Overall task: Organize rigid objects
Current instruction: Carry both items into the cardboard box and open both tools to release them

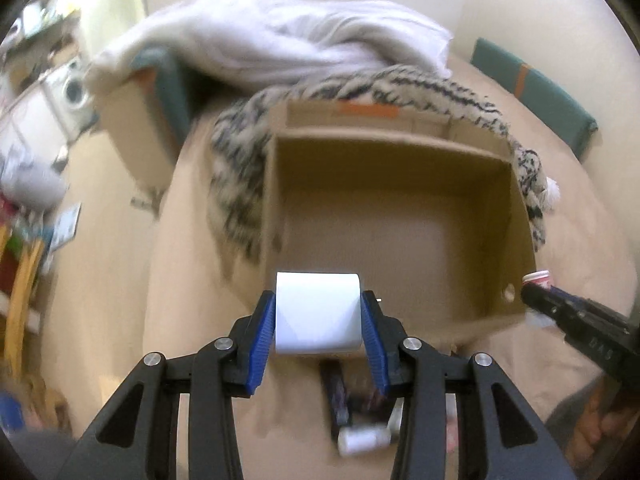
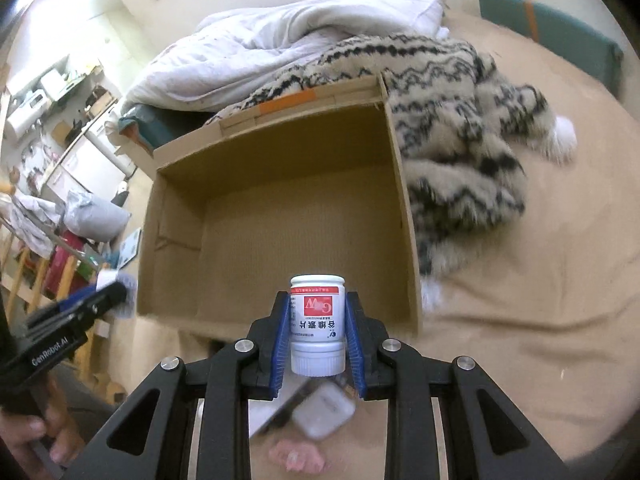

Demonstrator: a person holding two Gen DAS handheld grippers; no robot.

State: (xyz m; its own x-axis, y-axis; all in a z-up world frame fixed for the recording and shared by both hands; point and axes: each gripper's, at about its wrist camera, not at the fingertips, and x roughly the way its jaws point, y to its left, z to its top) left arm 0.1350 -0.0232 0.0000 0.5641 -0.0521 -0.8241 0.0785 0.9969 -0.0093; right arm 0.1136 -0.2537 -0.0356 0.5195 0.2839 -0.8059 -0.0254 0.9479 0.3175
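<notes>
An open cardboard box [image 1: 520, 200] sits on the beige bed; it also shows in the right wrist view [image 2: 404, 184], and its inside looks bare. My left gripper [image 1: 319, 316] is shut on a white block [image 1: 318, 312] and holds it over the box's near edge. My right gripper [image 2: 317, 328] is shut on a white pill bottle [image 2: 317, 324] with a red-and-white label, held upside down just before the box's near edge. In the left wrist view the right gripper [image 1: 540, 294] shows at the box's right corner. In the right wrist view the left gripper [image 2: 104, 292] shows at the left.
A black-and-cream patterned blanket [image 2: 460, 128] and a white duvet [image 2: 300, 32] lie behind and right of the box. A white earbud case [image 2: 324, 412], a pink item [image 2: 296, 456] and a small white bottle [image 1: 362, 440] lie on the bed beneath the grippers. Cluttered floor lies to the left.
</notes>
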